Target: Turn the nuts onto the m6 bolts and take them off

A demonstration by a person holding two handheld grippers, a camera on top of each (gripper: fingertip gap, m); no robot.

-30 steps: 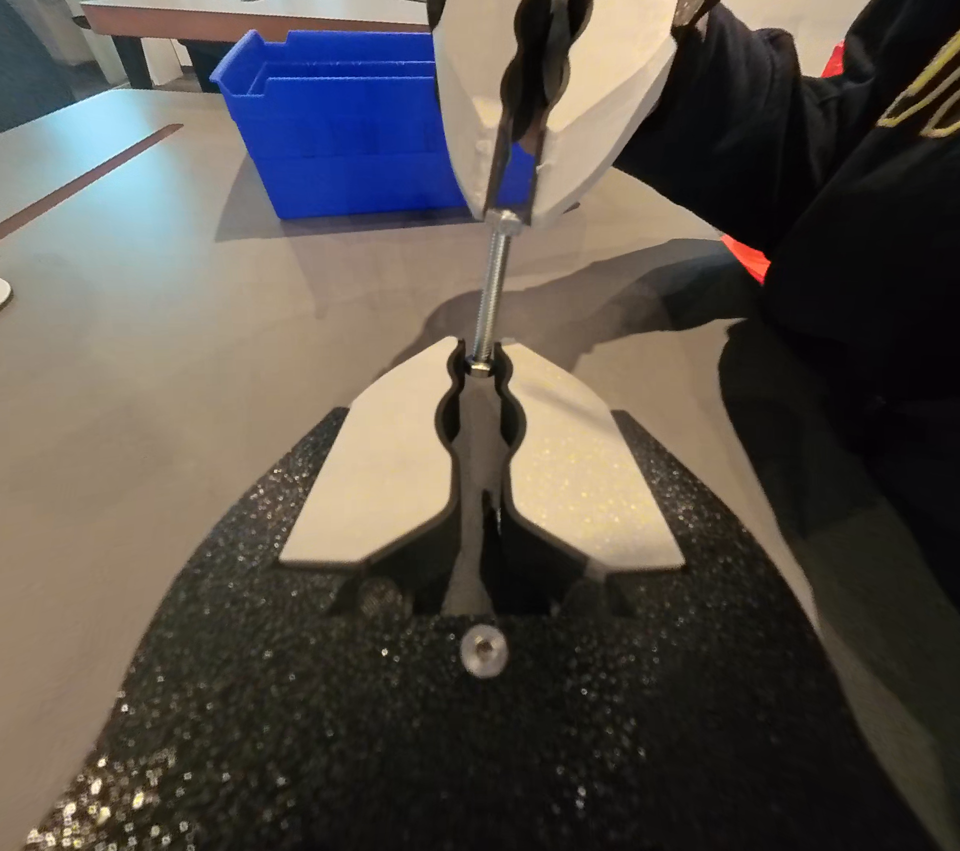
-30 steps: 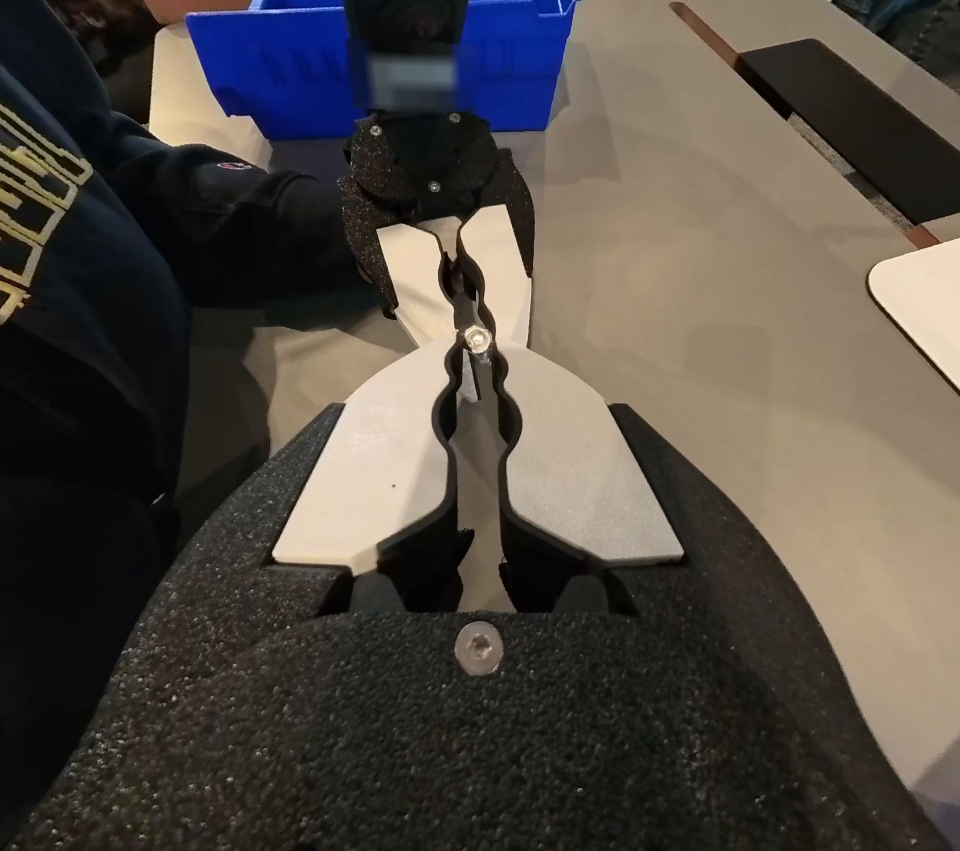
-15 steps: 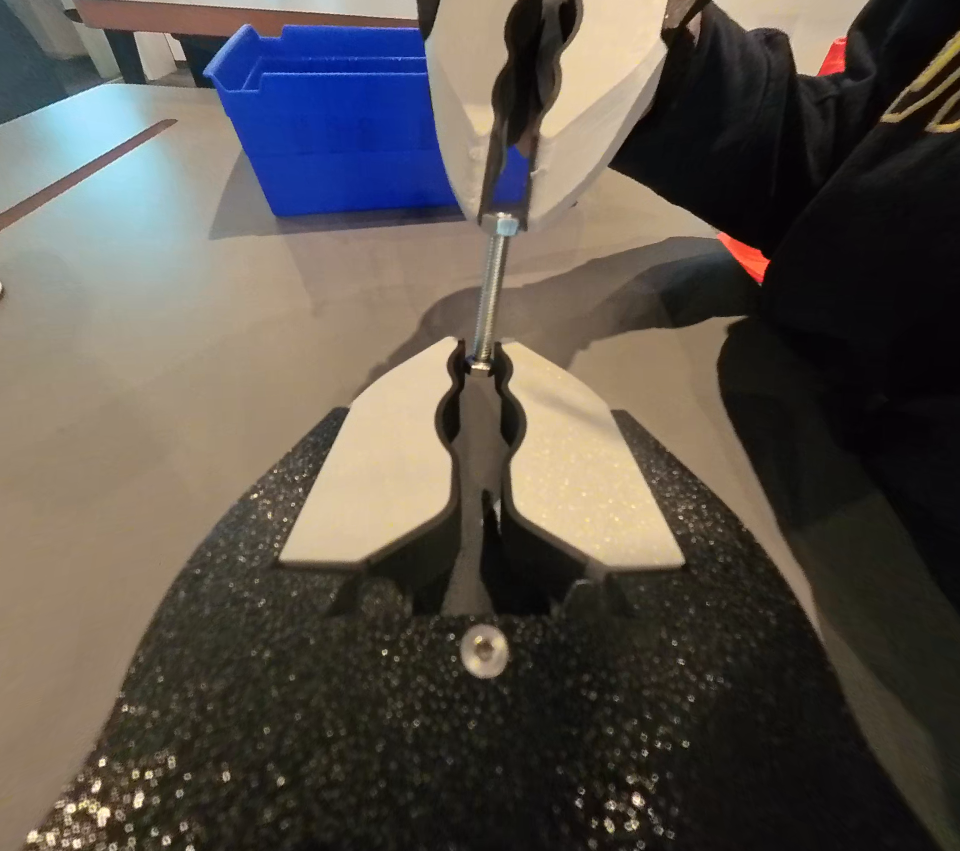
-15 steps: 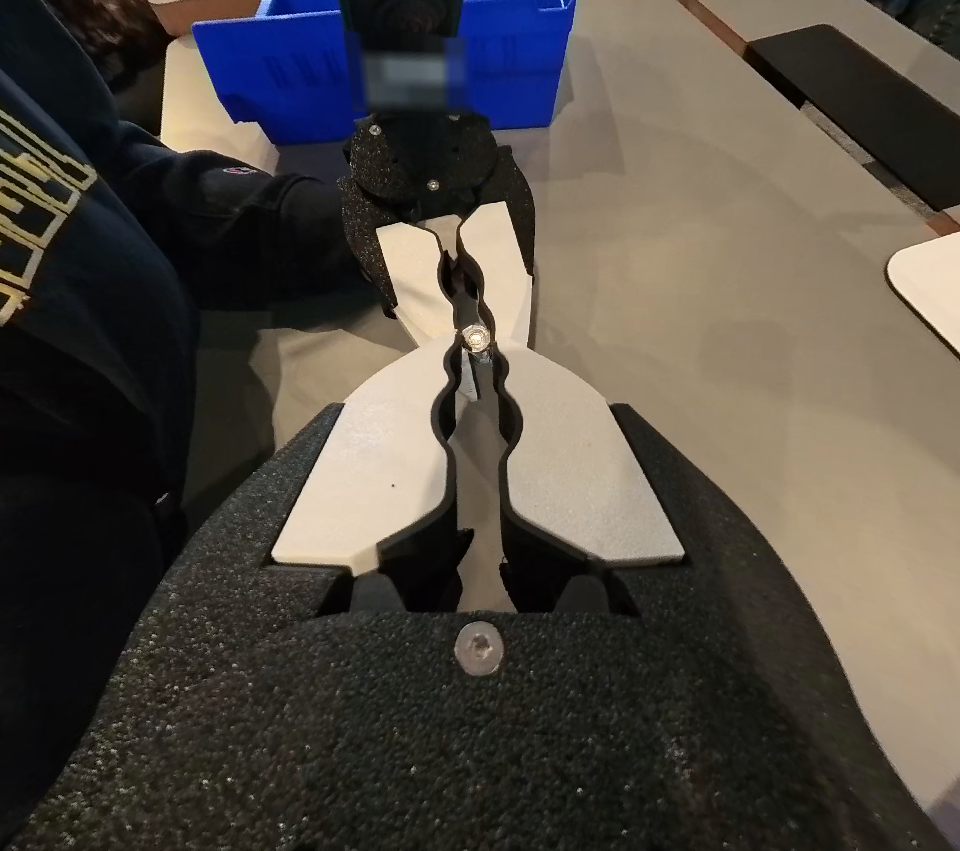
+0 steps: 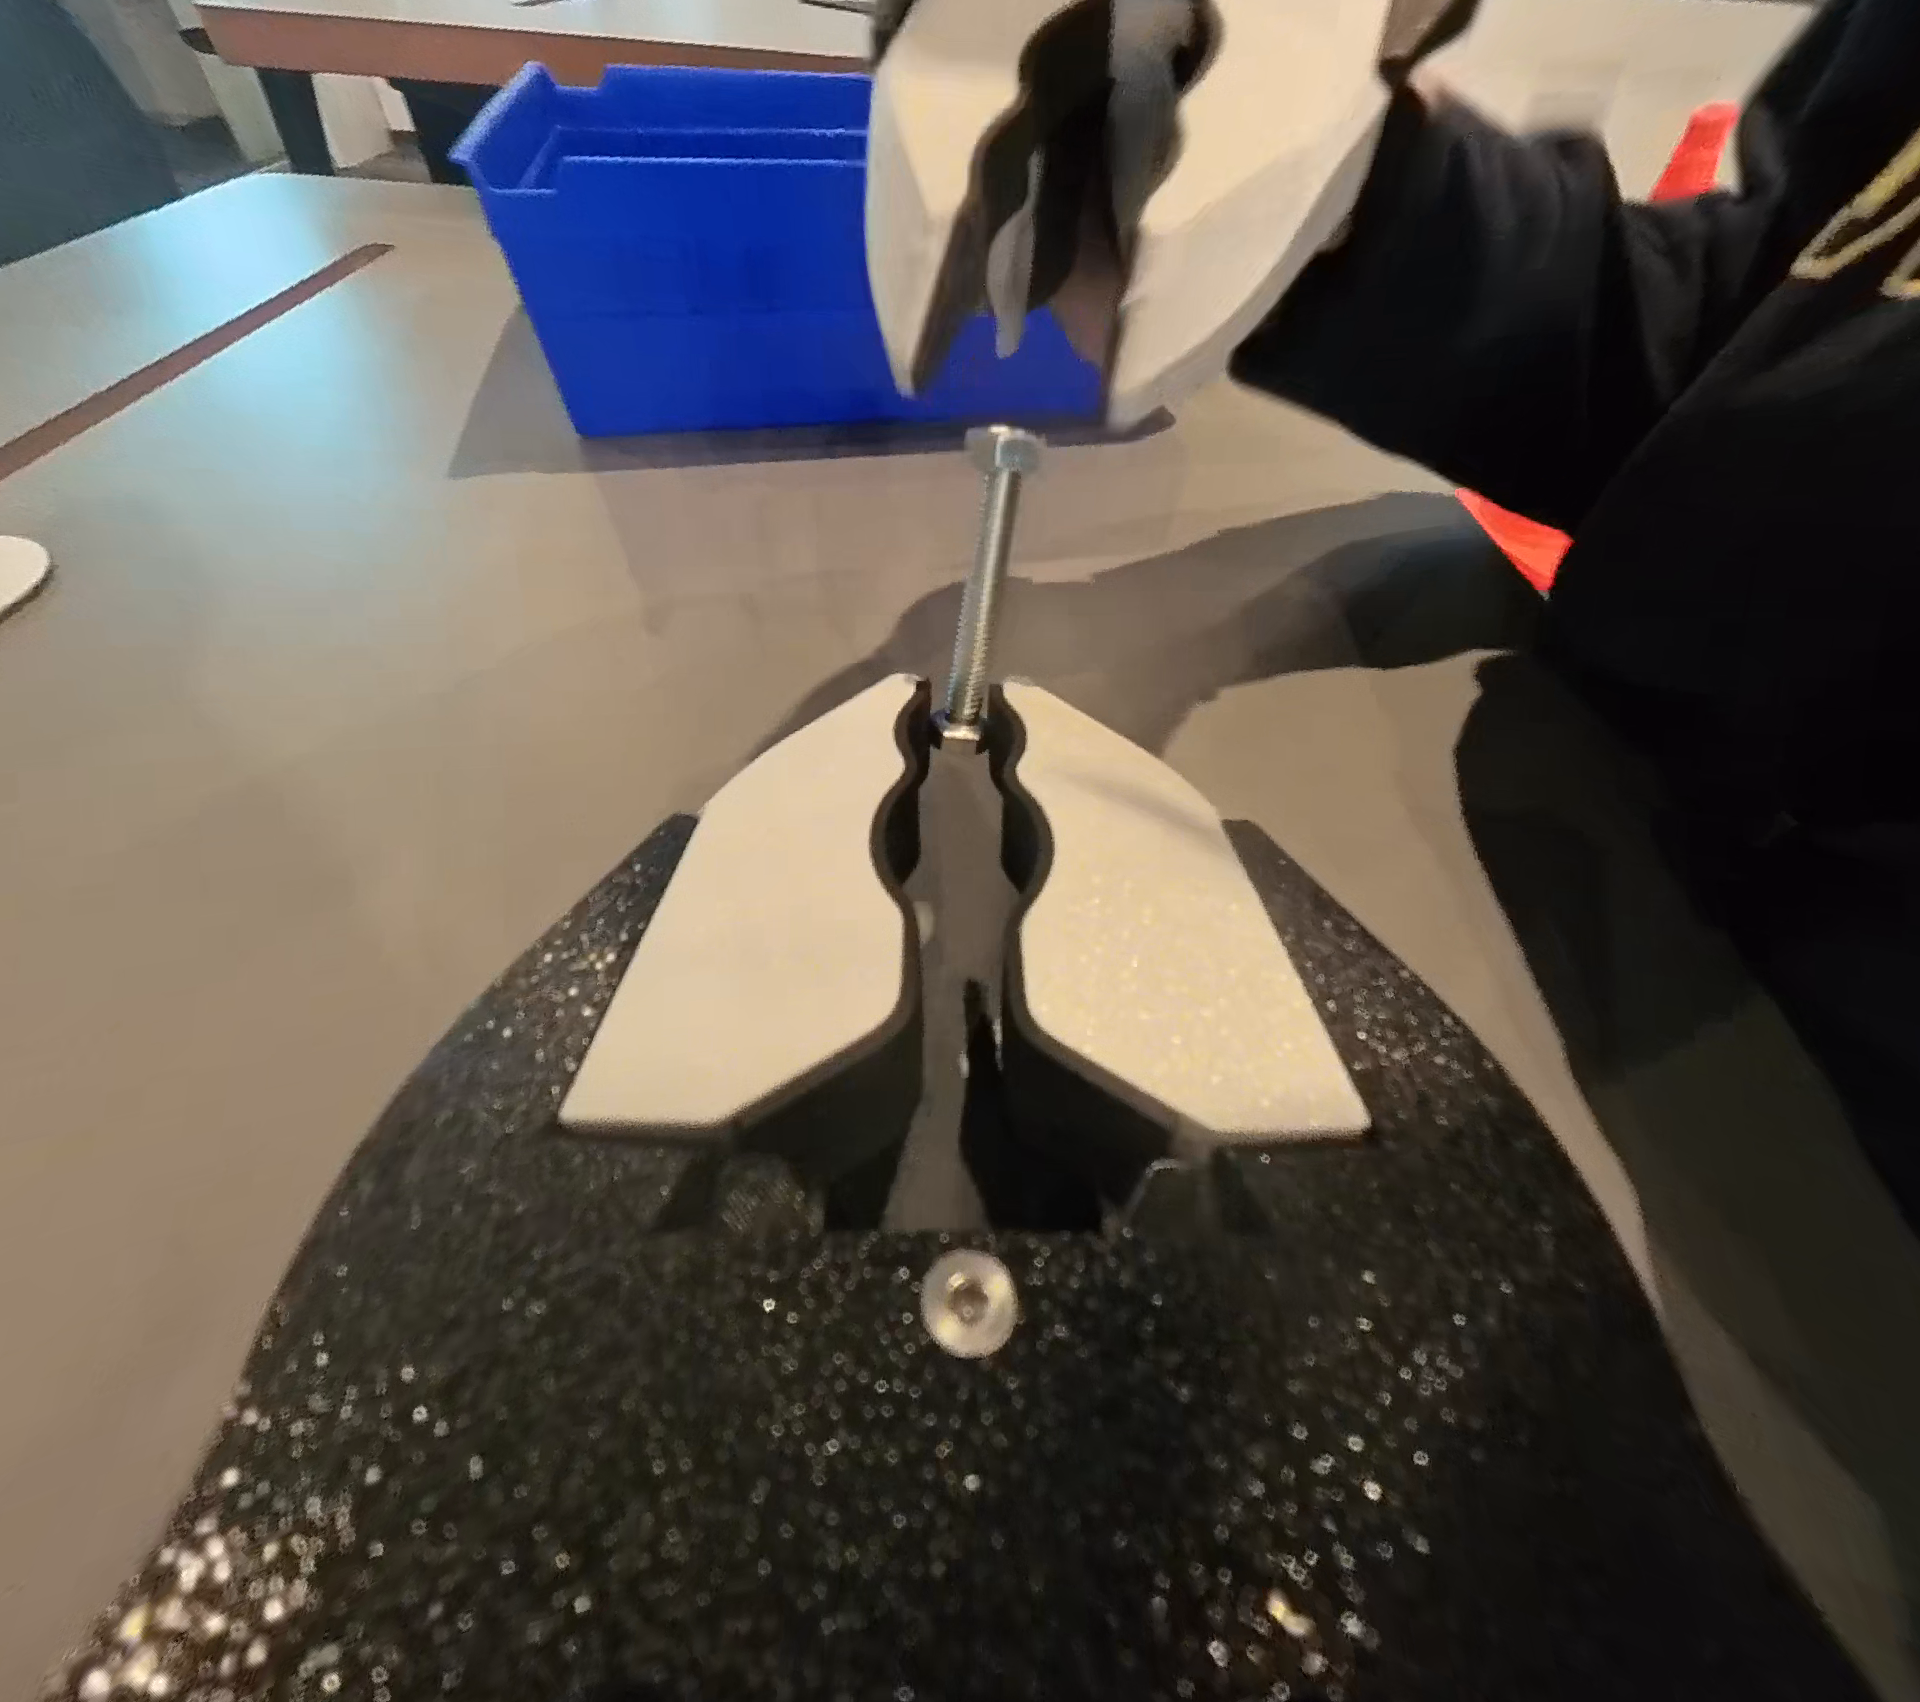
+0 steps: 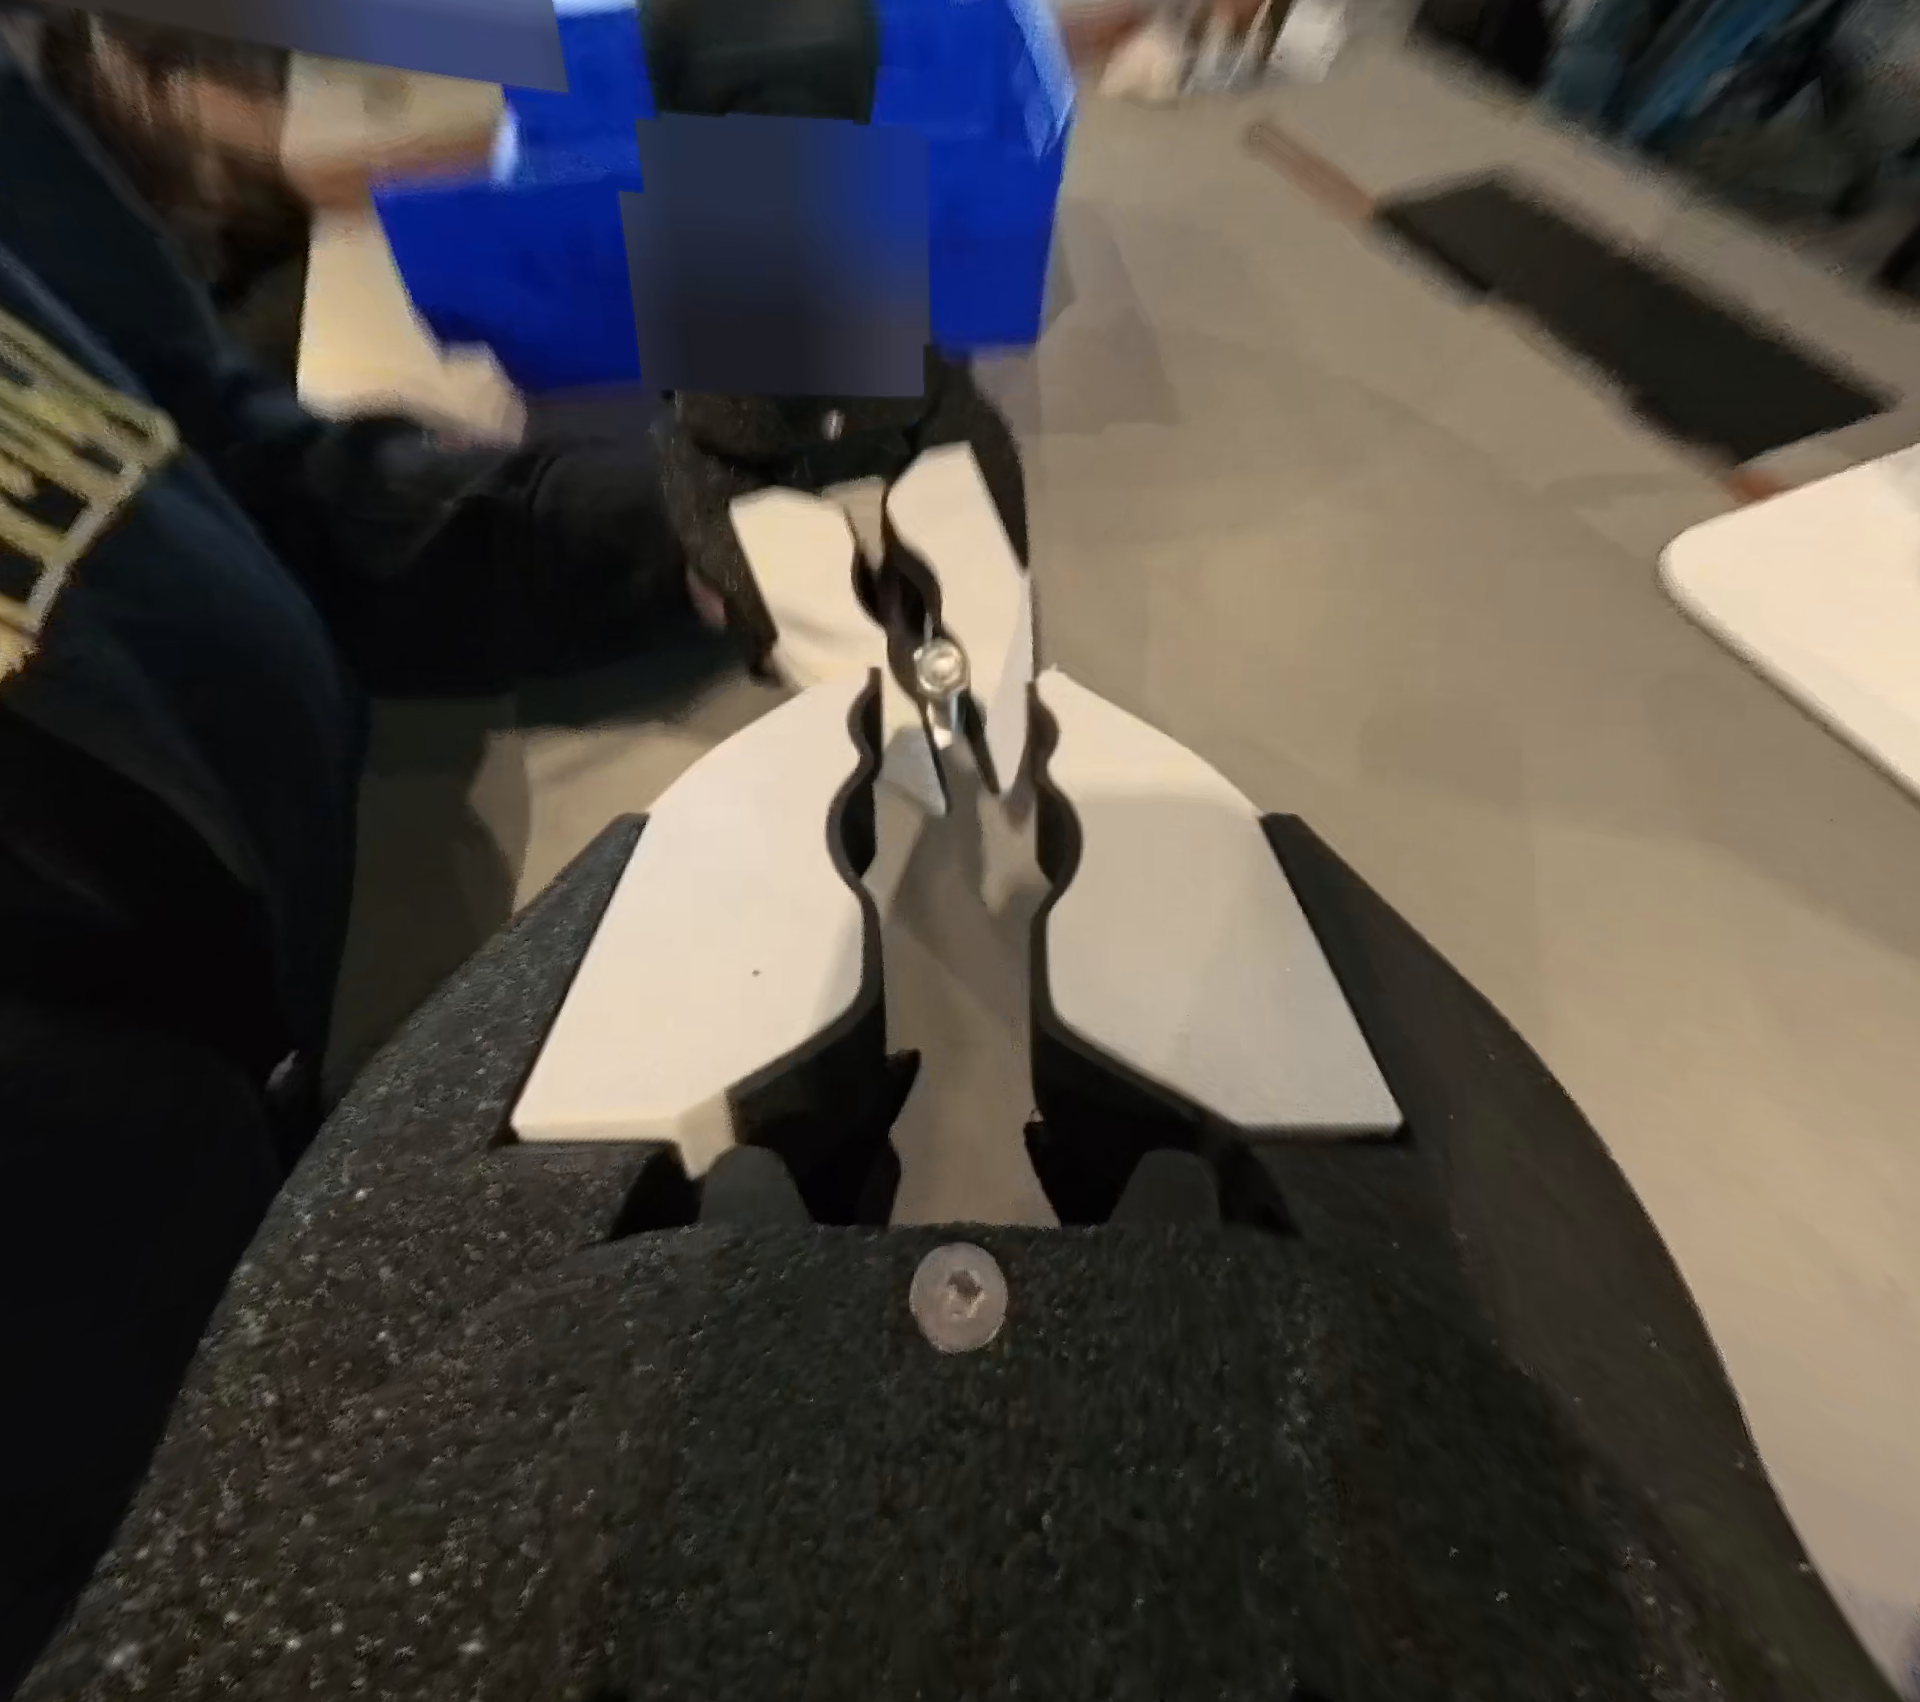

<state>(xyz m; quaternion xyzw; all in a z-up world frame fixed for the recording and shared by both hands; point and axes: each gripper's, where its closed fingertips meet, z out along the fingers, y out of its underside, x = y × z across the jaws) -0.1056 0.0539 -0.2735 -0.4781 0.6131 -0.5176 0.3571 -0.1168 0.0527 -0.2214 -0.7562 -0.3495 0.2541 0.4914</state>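
Note:
A long threaded bolt (image 5: 985, 582) stands nearly upright above the grey table (image 5: 312, 613). My left gripper (image 5: 961, 707) is shut on its lower end, where a small hex piece sits between the tips. A hex piece (image 5: 1000, 442) caps the upper end; I cannot tell nut from head. My right gripper (image 5: 1018, 385) hangs open just above that cap, apart from it. In the blurred right wrist view the right gripper (image 6: 951, 696) is open, with the bolt's end (image 6: 940, 667) showing between its tips, and the left gripper's fingers (image 6: 800, 582) are beyond.
A blue plastic bin (image 5: 707, 281) stands on the table behind the bolt and also shows in the right wrist view (image 6: 997, 218). A person's dark sleeve (image 5: 1507, 281) reaches in from the right. A white board (image 6: 1818, 592) and a black mat (image 6: 1621, 312) lie at the right. My hands' fingertips stand some 5 cm from each other.
My right gripper has opened, let go of the bolt's upper hex piece and drawn back from it. My left gripper still holds the bolt's lower end.

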